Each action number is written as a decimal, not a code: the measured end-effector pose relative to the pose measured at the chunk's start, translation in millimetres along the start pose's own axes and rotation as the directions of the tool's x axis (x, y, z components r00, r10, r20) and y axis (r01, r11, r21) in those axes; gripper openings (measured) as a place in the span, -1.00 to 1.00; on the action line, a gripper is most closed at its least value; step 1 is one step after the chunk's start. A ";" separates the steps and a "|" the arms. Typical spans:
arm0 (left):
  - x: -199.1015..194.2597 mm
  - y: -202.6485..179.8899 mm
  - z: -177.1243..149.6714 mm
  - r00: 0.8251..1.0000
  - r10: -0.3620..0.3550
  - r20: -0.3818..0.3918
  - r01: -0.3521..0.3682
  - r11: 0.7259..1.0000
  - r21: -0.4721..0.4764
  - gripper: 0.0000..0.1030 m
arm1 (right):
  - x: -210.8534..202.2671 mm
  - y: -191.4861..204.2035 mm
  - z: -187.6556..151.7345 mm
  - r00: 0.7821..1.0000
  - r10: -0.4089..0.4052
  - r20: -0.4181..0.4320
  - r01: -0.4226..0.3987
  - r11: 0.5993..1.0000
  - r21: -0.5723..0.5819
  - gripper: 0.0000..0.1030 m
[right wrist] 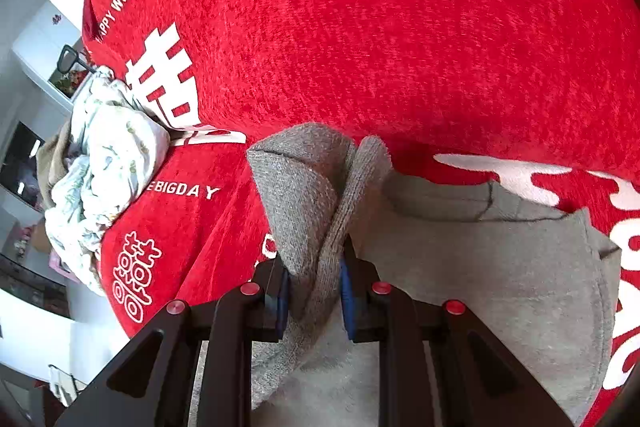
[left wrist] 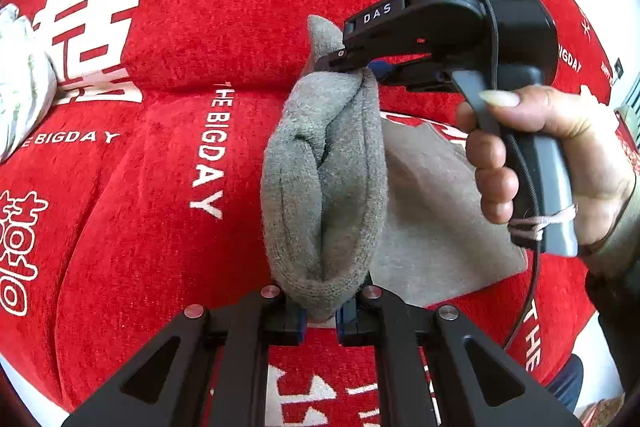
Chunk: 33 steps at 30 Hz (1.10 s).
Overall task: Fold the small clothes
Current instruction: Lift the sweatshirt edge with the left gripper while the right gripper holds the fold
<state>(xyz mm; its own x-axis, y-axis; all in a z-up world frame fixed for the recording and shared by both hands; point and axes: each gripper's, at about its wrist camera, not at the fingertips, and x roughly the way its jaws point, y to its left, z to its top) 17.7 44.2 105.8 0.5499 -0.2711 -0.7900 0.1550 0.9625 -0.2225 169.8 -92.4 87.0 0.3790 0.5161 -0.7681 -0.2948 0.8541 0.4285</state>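
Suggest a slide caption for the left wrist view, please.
Both grippers pinch a grey garment above the red cover.

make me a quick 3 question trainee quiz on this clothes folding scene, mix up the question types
1. True or false: both grippers are shut on the grey garment.
2. Multiple choice: what covers the surface under the garment? A) a blue sheet B) a red cloth with white lettering C) bare wood
3. Short answer: what lies at the left edge of the red cloth?

Key
1. True. The left gripper pinches a bunched fold at one end, and the right gripper clamps a fold at the other.
2. B.
3. A crumpled white patterned garment, apart from the grey one.
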 end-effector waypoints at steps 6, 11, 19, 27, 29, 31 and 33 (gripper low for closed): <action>-1.8 -17.0 2.6 1.000 0.009 0.001 -0.009 0.999 0.042 -0.79 | -11.8 -17.9 0.2 0.999 0.045 0.002 -0.045 0.998 0.039 -0.56; -1.7 -32.4 4.4 1.000 0.018 -0.002 -0.018 0.997 0.080 -0.79 | -20.8 -25.7 0.7 0.999 0.047 0.008 -0.047 0.998 0.045 -0.56; 0.7 -53.2 7.1 1.000 0.016 -0.007 -0.015 0.993 0.120 -0.79 | -36.1 -43.2 0.2 0.999 0.052 0.014 -0.053 0.997 0.062 -0.56; 5.1 -73.8 7.4 1.000 0.016 -0.020 -0.012 0.988 0.156 -0.79 | -45.1 -55.8 -0.5 0.998 0.062 0.003 -0.062 0.997 0.052 -0.56; 6.2 -76.9 7.4 1.000 0.015 -0.024 -0.011 0.987 0.162 -0.79 | -46.6 -57.8 -0.3 0.998 0.061 0.002 -0.061 0.997 0.043 -0.56; 7.7 -82.4 7.9 0.999 0.017 -0.027 -0.012 0.985 0.174 -0.79 | -48.0 -60.3 -0.5 0.998 0.058 0.000 -0.058 0.998 0.034 -0.56; 9.4 -88.9 7.9 0.999 0.020 -0.029 -0.014 0.982 0.189 -0.79 | -50.7 -65.0 -1.1 0.998 0.059 0.000 -0.059 0.998 0.030 -0.56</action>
<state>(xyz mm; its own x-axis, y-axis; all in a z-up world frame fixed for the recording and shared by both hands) 15.6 -43.9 122.6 0.5291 -0.2519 -0.8103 0.2996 0.9489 -0.0993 168.8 -174.2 97.6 0.3611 0.5658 -0.7413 -0.2901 0.8236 0.4873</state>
